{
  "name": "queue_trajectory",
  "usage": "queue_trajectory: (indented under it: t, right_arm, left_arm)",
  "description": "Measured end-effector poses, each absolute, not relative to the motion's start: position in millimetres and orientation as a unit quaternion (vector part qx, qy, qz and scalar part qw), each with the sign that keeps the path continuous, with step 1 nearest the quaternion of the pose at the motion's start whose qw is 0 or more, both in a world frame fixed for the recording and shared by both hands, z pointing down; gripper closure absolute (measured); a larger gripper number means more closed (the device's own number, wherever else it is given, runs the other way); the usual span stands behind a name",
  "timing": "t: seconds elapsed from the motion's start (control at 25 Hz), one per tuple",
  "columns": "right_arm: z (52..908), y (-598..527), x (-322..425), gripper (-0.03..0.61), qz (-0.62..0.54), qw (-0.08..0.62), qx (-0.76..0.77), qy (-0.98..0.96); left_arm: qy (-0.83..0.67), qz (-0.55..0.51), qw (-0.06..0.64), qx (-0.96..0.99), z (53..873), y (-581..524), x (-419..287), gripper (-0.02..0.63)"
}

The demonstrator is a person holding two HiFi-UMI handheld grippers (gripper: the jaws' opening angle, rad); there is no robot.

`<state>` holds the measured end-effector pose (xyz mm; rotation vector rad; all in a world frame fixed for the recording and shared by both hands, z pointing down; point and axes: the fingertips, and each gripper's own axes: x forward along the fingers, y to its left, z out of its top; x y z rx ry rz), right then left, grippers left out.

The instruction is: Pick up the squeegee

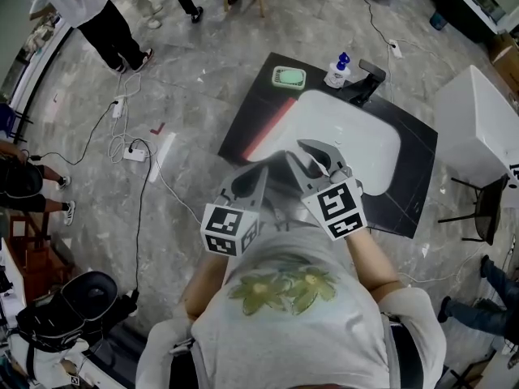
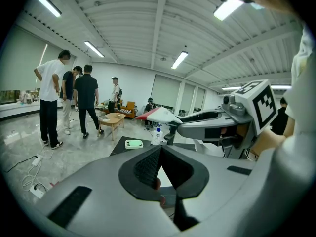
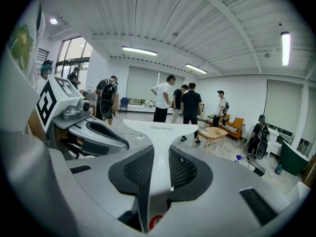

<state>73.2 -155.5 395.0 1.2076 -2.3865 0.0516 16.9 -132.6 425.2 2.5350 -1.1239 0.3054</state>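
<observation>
Smooth white T-shaped plastic squeegee, its stem clamped between the right gripper's mesh-textured dark pads, blade at 12 o'clock; left gripper, at 9 o'clock, closed, empty

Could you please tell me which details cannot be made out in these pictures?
Print on the squeegee head: too small and blurred in the right gripper view.
Near edge of the sink: hidden under the left gripper and right gripper in the head view.
Label on the soap bottle: too small in the head view.
Contents of the green soap dish: too small in the head view.
</observation>
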Motion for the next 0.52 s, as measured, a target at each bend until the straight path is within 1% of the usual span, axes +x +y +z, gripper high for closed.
queue_trajectory:
  t: [0.52]
  right_arm:
    - [391,-137,83,0.476,0.025,0.222,0.447,-0.866]
  left_arm:
    - [-0.386,0.116,0.166,0.9,418,-116,29,0.604]
